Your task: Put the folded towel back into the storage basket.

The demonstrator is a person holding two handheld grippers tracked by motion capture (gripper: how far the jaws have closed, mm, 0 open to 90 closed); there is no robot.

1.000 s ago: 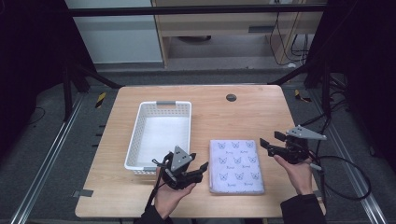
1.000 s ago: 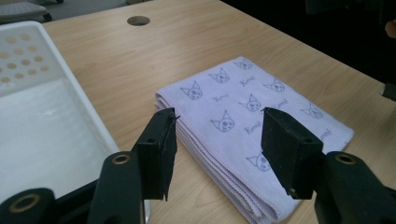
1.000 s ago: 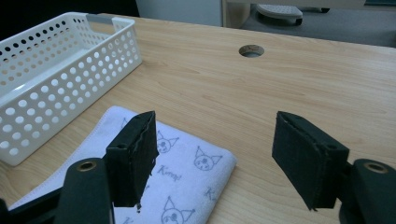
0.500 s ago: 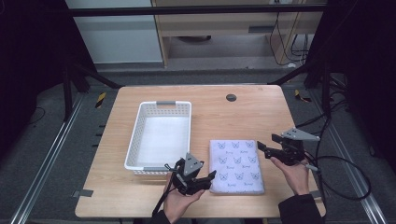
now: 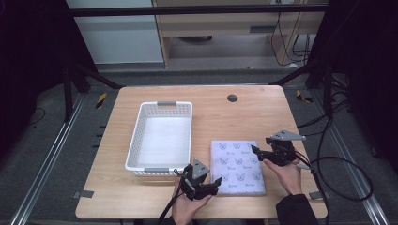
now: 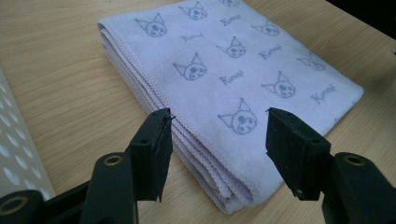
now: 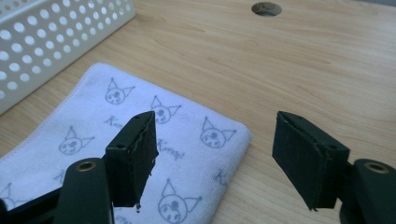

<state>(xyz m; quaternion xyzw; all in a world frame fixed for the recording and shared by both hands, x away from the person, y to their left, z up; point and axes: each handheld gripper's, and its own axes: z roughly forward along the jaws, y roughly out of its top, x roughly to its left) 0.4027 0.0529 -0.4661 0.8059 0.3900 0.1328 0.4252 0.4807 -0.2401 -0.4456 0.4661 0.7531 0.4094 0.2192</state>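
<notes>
A folded lilac towel (image 5: 237, 166) printed with cat faces lies flat on the wooden table, right of a white basket. My left gripper (image 5: 217, 182) hovers at the towel's near left corner, jaws pointing right. In the left gripper view, the towel (image 6: 233, 70) has its folded edge under and beyond the left gripper (image 6: 218, 113), whose jaws have just been opening and touch nothing. My right gripper (image 5: 256, 151) is open at the towel's right edge, jaws pointing left. In the right gripper view, the right gripper (image 7: 215, 115) stands over a corner of the towel (image 7: 140, 135), gripping nothing.
The white perforated basket (image 5: 167, 103) stands empty left of the towel; its wall (image 7: 46, 37) appears in the right gripper view. A round cable hole (image 5: 232, 98) sits near the table's far edge. Cables trail off the right side. Bare wood surrounds the towel.
The left gripper has moved right and down to the towel's near left corner, its jaws wider apart. The right gripper has sunk slightly toward the towel's right edge.
</notes>
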